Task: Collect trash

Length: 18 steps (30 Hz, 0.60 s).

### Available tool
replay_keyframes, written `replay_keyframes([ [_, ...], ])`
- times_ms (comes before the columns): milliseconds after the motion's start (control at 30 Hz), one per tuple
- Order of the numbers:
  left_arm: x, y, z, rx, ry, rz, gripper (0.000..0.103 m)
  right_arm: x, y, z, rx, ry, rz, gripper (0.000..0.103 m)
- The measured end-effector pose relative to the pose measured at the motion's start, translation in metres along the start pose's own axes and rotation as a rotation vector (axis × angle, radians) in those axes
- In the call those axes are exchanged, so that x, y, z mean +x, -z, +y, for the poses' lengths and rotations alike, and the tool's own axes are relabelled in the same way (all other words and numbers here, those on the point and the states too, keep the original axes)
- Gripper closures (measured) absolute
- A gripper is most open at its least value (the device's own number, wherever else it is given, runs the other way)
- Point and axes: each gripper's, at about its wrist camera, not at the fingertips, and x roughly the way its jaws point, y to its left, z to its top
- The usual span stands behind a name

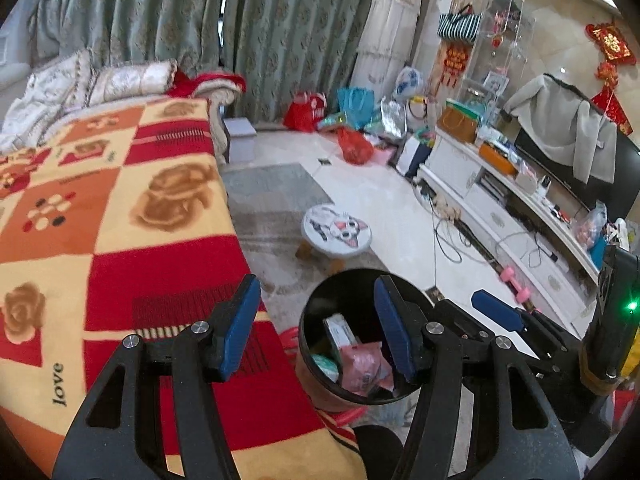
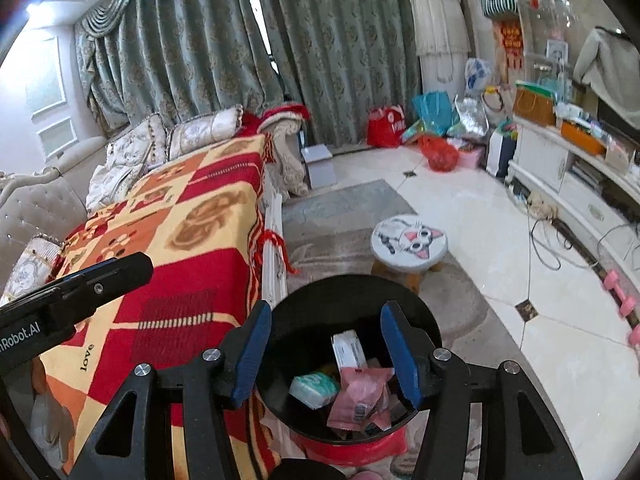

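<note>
Below the right gripper (image 2: 320,354), btwn its two blue pads (image 2: 251,354), sits a black round bin (image 2: 304,320) on a red stool (image 2: 344,452). Jaws stand apart, nothing clamped; pads don't press on anything, bin rim just shows behind them. Inside the bin, straight under the tips: a pink packet (image 2: 360,396), a pale green tissue pack (image 2: 314,390) to its left, and a white carton (image 2: 348,350) leaning upright behind both. Trash lies loose in the bin, apart from the pads.

Left gripper (image 1: 318,330) also released, jaws apart w/ nothing btwn them. Its right pad overlaps the bin (image 1: 340,296) in view, left pad sits over the blanket (image 1: 120,200), a red/orange/yellow check w/ rose print and "love" on it, covering a sofa. Bin is below & right of this gripper's tips; same pink packet (image 1: 362,366) and carton (image 1: 340,330) visible inside.

Right gripper's blue pad (image 1: 496,310) shows just right of the left one, over the bin's far side. Left gripper's black finger (image 2: 100,276) pokes in at the right cam's left edge, over the blanket (image 2: 192,216).

Beyond the bin: small stool w/ cat face (image 2: 408,242) on a grey rug, then bags by green curtains (image 2: 208,40). Pink dumbbell (image 2: 622,294) off to the right by a white TV unit (image 2: 560,168).
</note>
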Motion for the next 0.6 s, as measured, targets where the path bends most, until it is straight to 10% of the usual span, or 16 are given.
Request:
replay_keyframes([
  [600, -0.062, 0.002, 0.002, 0.072, -0.089, -0.177, 0.045, -0.063, -0.019, 0.031, -0.043, 0.058, -0.193, 0.023],
])
